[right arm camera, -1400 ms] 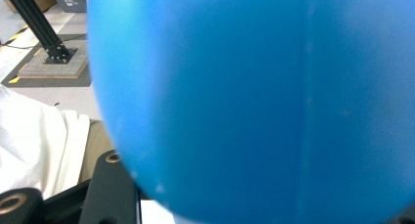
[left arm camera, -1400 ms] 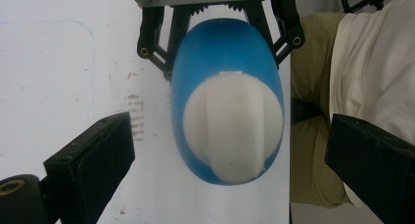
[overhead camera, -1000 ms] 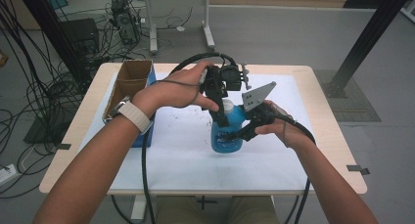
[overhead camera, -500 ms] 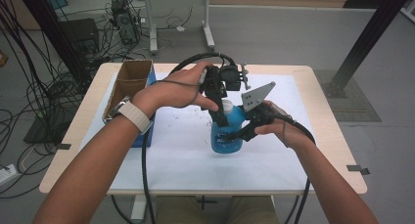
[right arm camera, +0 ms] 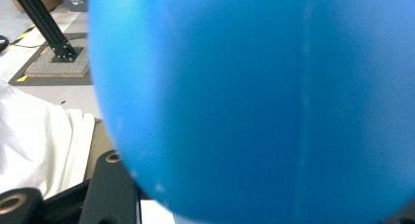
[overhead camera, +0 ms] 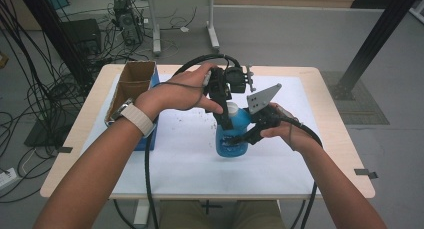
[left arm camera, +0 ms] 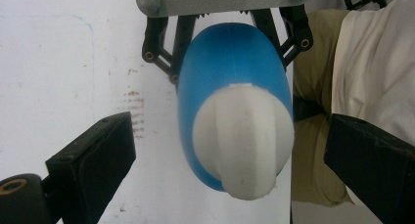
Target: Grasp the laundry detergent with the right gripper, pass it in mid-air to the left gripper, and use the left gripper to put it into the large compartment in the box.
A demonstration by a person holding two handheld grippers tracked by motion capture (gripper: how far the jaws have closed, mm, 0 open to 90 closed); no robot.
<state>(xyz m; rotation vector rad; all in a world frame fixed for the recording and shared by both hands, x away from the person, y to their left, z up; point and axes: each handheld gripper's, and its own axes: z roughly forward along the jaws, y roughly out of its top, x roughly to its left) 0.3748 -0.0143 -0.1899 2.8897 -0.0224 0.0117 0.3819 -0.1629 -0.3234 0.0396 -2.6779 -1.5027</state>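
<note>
A blue bottle (overhead camera: 232, 135) with a white cap (overhead camera: 231, 108) stands upright mid-table on the white sheet (overhead camera: 175, 156). My right gripper (overhead camera: 241, 137) comes in from the right and is shut on the bottle's body. In the right gripper view the blue bottle (right arm camera: 254, 101) sits right against the camera, with one black finger (right arm camera: 110, 190) beside it. My left gripper (overhead camera: 226, 116) hangs over the cap and points down. In the left gripper view it (left arm camera: 230, 170) is open, its jaws wide on either side of the cap (left arm camera: 244, 141) without touching it.
An open cardboard box (overhead camera: 132, 86) rests on a blue block at the table's left edge. Brown specks (overhead camera: 187, 120) are scattered on the sheet left of the bottle. Cables trail from both grippers. A black post (overhead camera: 380, 34) stands beyond the table's right side.
</note>
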